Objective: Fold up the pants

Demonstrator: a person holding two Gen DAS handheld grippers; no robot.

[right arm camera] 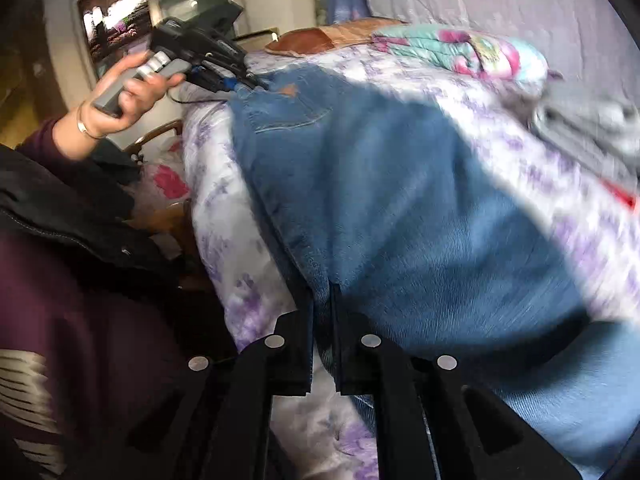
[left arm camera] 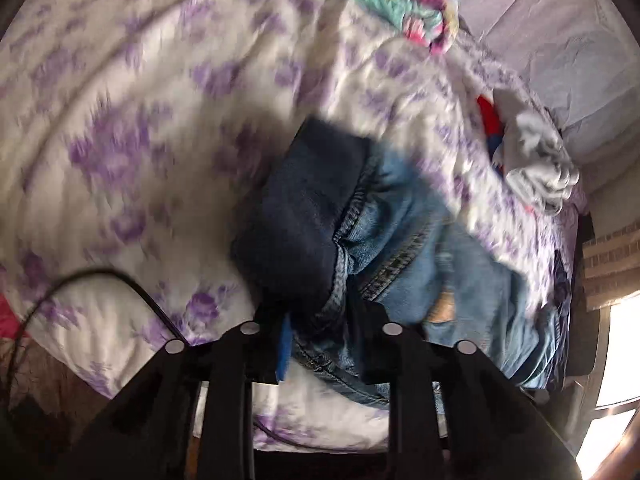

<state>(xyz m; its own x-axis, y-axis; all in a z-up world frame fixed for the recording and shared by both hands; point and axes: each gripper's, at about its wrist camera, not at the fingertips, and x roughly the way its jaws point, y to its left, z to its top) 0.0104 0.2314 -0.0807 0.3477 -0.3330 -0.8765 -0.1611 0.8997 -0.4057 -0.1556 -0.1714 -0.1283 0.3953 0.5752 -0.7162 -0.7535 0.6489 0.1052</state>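
Pinching the jeans (right arm camera: pixel 400 200) on the floral bedspread (left arm camera: pixel 120 120), left tongs (left arm camera: pixel 320 320) at the waistband, right tongs (right arm camera: pixel 322 320) on a leg edge, should keep both edges taut and level while folding across.

Bed w/ floral cover carries our laundry.

We see a bed (right arm camera: pixel 224 216) under a white cover w/ purple flowers. On it: blue jeans (right arm camera: pixel 400 208) spread across the middle, a teal-and-pink quilt (right arm camera: pixel 460 50) bunched toward the far side, a tan pillow (right arm camera: pixel 320 38) near the far edge, grey-white clothes (left arm camera: pixel 536 160) by the wall, w/ a red item (left arm camera: pixel 490 118) partly under them.
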